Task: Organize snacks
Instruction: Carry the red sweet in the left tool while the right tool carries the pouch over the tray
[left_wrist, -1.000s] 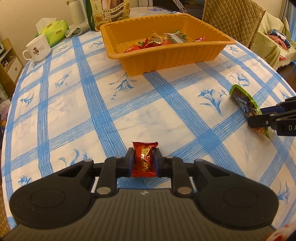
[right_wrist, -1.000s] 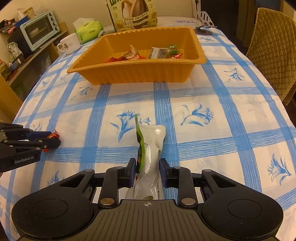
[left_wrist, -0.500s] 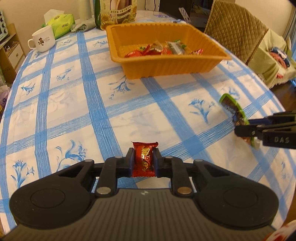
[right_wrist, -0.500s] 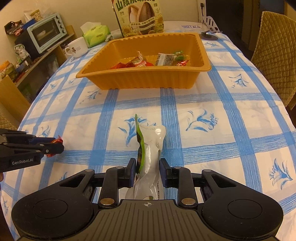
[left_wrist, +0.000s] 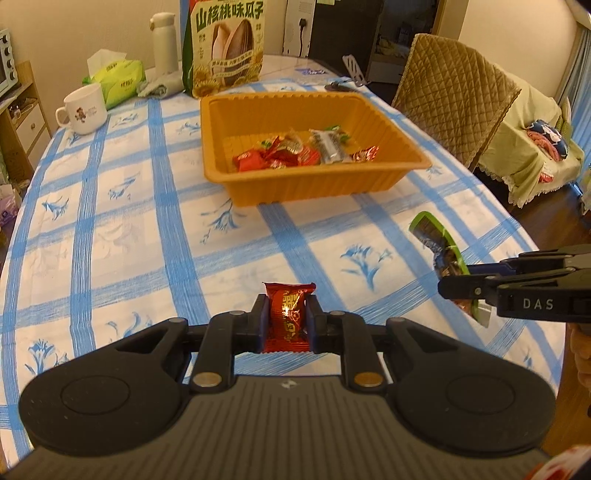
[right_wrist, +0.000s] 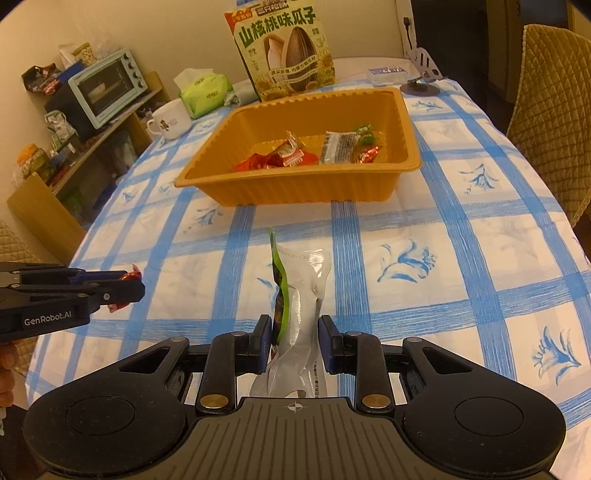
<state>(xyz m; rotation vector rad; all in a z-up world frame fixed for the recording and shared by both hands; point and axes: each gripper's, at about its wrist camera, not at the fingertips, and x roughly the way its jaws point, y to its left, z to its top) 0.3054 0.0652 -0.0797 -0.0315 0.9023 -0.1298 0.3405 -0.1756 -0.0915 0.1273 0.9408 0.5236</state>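
Note:
My left gripper (left_wrist: 286, 318) is shut on a small red candy packet (left_wrist: 287, 315) and holds it above the tablecloth; it also shows in the right wrist view (right_wrist: 122, 286) at the left edge. My right gripper (right_wrist: 294, 338) is shut on a green and silver snack pouch (right_wrist: 301, 295), held upright; the pouch also shows in the left wrist view (left_wrist: 441, 254) at the right. An orange tray (left_wrist: 295, 186) with several wrapped snacks stands ahead, mid-table; in the right wrist view (right_wrist: 295, 188) it is straight ahead.
A large sunflower seed bag (left_wrist: 225, 44) stands behind the tray. A white mug (left_wrist: 83, 109), a green tissue pack (left_wrist: 118, 79) and a white flask (left_wrist: 164, 42) are at the far left. A quilted chair (left_wrist: 454, 99) is on the right. A toaster oven (right_wrist: 105, 86) sits on a side shelf.
Both grippers have risen and pulled back from the table with their snacks still held. The tray now sits lower and farther in both views.

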